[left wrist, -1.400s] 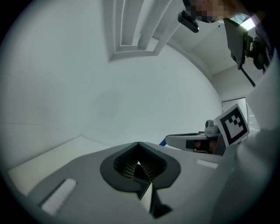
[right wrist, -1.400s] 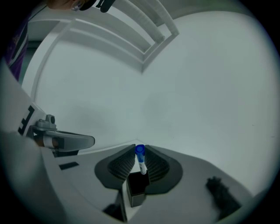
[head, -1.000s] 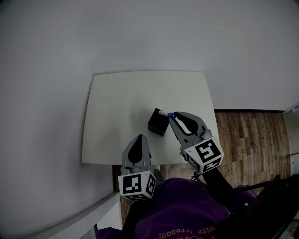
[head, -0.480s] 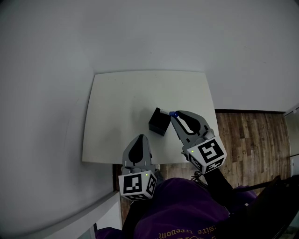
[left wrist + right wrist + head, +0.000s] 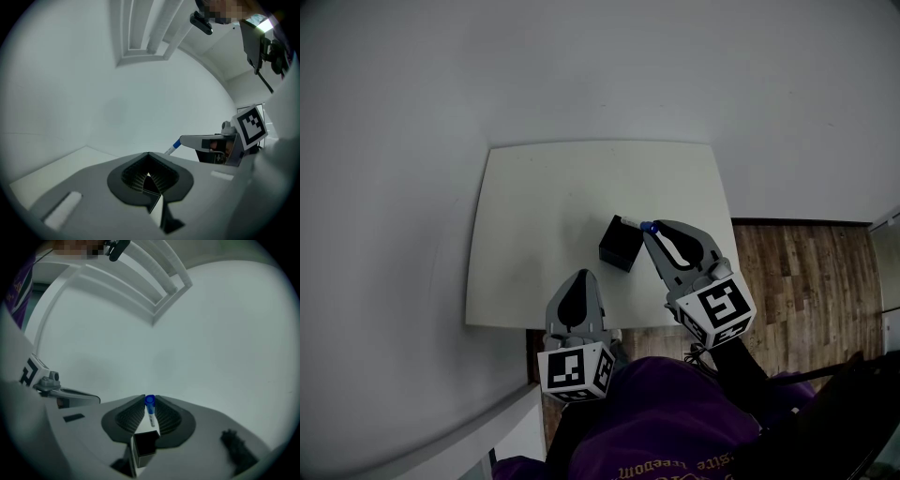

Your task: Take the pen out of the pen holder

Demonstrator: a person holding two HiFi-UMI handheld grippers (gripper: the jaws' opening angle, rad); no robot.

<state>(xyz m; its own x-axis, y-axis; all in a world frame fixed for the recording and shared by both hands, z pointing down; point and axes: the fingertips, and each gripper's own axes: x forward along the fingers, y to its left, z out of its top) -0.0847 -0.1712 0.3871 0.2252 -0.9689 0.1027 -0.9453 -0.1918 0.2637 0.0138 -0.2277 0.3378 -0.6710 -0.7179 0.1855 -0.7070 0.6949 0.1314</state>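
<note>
A black square pen holder stands on the white table, near its front right part. A white pen with a blue cap slants out of the holder's top to the right. My right gripper is shut on the pen at its capped end; in the right gripper view the pen runs between the jaws down into the holder. My left gripper is shut and empty at the table's front edge, left of the holder. In the left gripper view the pen sticks out of the right gripper.
The table's front edge lies just under the left gripper. A wooden floor shows at the right, beyond the table's right edge. Pale walls surround the table. The person's purple sleeve fills the bottom.
The right gripper and the pen have shifted slightly up and to the right, away from the holder. The left gripper has stayed in place.
</note>
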